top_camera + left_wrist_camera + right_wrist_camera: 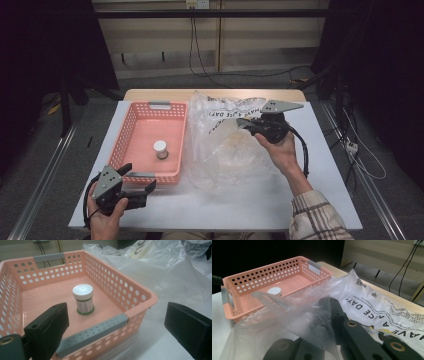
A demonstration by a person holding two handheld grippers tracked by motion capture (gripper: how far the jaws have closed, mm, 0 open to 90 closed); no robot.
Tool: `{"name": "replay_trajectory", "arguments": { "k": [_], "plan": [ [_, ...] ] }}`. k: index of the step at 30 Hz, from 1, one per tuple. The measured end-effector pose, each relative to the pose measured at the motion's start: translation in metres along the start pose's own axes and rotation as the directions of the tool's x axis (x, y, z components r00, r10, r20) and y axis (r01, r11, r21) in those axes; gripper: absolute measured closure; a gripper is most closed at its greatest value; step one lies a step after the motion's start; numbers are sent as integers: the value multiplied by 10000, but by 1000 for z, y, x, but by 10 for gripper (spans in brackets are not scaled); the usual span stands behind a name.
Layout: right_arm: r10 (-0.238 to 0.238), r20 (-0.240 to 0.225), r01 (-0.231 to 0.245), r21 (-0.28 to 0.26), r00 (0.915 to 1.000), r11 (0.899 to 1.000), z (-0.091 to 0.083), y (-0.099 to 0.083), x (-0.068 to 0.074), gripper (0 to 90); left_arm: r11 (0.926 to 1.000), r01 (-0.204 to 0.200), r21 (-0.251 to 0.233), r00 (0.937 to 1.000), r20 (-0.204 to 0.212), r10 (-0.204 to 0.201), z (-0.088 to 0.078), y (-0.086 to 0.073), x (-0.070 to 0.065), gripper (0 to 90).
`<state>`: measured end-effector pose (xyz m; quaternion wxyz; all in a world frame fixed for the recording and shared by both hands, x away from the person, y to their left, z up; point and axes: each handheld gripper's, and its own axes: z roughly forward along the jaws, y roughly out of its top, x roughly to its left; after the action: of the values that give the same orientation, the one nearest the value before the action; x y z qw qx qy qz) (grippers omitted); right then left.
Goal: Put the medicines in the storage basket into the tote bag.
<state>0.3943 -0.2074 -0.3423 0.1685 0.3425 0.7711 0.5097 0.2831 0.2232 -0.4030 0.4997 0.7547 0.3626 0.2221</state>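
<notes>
A white-topped table (320, 165) with a wooden far edge stands on grey floor (90, 125). Behind the table runs a light wood wall (160, 35) with black cables (195, 45) hanging from an outlet (196, 4). Dark curtains (45, 45) flank the table on both sides. Metal rails (45, 175) lie on the floor left and right of the table.

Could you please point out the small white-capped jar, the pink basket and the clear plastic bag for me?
Small jar (83, 290), left gripper view, on its white cap.
Pink basket (130, 119), high view, on its perforated left wall.
Plastic bag (372, 303), right gripper view, on the printed panel.
</notes>
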Motion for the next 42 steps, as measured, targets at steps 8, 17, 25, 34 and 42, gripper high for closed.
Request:
{"name": "replay_trajectory", "arguments": {
  "k": [8, 17, 25, 34, 42],
  "plan": [
    [61, 14, -61, 22, 10000, 10000, 0, 0, 1, 900, 9960, -488, 748, 9964, 726, 434, 11, 12, 2, 71],
    [16, -70, -16, 95, 10000, 10000, 2, -4, 3, 900, 9857, -1003, 1350, 9906, 1063, 863, 27, 38, 9, 108],
    [-72, -74, 73, 164, 9999, 9998, 5, -4, 6, 900, 9715, -1362, 1939, 9837, 1429, 1093, 54, 56, 24, 60],
    [-52, -135, 55, 231, 9999, 9997, 8, -5, 7, 900, 9666, -961, 2376, 9934, 839, 781, 75, 66, 45, 61],
    [-79, -223, 85, 264, 9997, 9996, 11, -5, 9, 900, 9367, -1216, 3282, 9925, 534, 1101, 105, 74, 57, 127]
  ]
}}
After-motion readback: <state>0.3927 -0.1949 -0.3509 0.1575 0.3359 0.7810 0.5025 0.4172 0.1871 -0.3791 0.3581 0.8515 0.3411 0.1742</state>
